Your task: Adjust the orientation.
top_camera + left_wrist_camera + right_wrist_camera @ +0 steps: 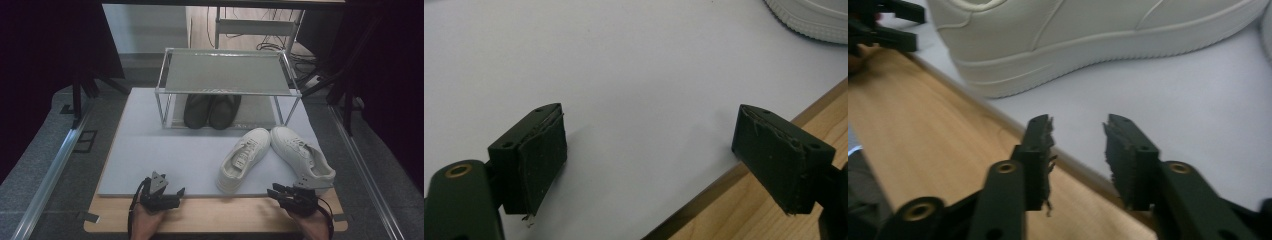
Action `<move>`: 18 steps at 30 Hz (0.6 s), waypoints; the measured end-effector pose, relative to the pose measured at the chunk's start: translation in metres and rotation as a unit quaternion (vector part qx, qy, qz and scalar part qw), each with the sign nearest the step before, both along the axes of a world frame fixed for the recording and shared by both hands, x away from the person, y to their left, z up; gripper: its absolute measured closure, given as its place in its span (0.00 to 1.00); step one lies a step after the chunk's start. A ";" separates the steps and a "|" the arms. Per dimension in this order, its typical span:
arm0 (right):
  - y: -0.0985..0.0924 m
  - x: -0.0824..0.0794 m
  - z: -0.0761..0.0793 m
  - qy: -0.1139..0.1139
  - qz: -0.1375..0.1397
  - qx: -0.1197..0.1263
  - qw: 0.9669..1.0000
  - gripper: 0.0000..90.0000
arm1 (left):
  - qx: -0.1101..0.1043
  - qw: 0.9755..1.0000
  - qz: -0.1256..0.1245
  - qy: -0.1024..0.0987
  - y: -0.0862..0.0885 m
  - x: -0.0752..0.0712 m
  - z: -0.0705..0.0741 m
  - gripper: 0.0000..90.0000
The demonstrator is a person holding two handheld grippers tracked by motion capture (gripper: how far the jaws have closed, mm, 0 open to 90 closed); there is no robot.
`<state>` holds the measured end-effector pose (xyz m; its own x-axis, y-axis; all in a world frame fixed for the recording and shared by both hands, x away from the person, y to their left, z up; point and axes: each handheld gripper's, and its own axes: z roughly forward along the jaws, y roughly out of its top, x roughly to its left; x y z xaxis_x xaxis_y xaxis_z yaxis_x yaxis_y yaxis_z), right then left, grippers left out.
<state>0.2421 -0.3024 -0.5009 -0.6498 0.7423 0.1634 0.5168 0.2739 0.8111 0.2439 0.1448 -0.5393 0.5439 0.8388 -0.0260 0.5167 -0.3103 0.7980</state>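
Item 1, white shoes. I count two. The left shoe (pixel 245 159) lies at centre right of the high view on the grey mat (pixel 165 150), toe toward the rack, heel near the mat's lower edge. The right shoe (pixel 302 156) lies just beside it, farther right, toes nearly touching, heels spread apart. In the right gripper view the left shoe (pixel 1088 40) crosses the top of the frame, sole flat on the mat.

Item 2, right gripper (pixel 279 192). I see it at lower right of the high view, just below the right shoe's heel, over the table's wooden edge (pixel 225 215). In its own view the right gripper (pixel 1078 132) has its jaws a narrow gap apart, nothing between them, clear of the shoe.

Item 3, left gripper (pixel 175 192). Lower left of the high view, at the mat's lower edge, well apart from both shoes. In its own view the left gripper (pixel 649 145) has its jaws spread wide over bare mat, holding nothing; a white sole shows at upper right.

Item 4, rack (pixel 227 75). Upper centre of the high view, metal frame with a mesh shelf on top.

Item 5, dark shoes (pixel 211 111). One pair, side by side on the rack's bottom shelf.
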 end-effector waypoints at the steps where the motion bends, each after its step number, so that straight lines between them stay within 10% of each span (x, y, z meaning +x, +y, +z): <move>1: 0.001 0.002 0.001 -0.005 -0.007 -0.005 1.000 0.78 | 0.000 1.000 0.000 0.000 0.000 0.000 0.000 0.16; 18: 0.021 0.053 0.000 -0.057 -0.104 -0.068 0.991 0.99 | 0.000 1.000 0.001 0.000 0.000 0.000 0.000 0.16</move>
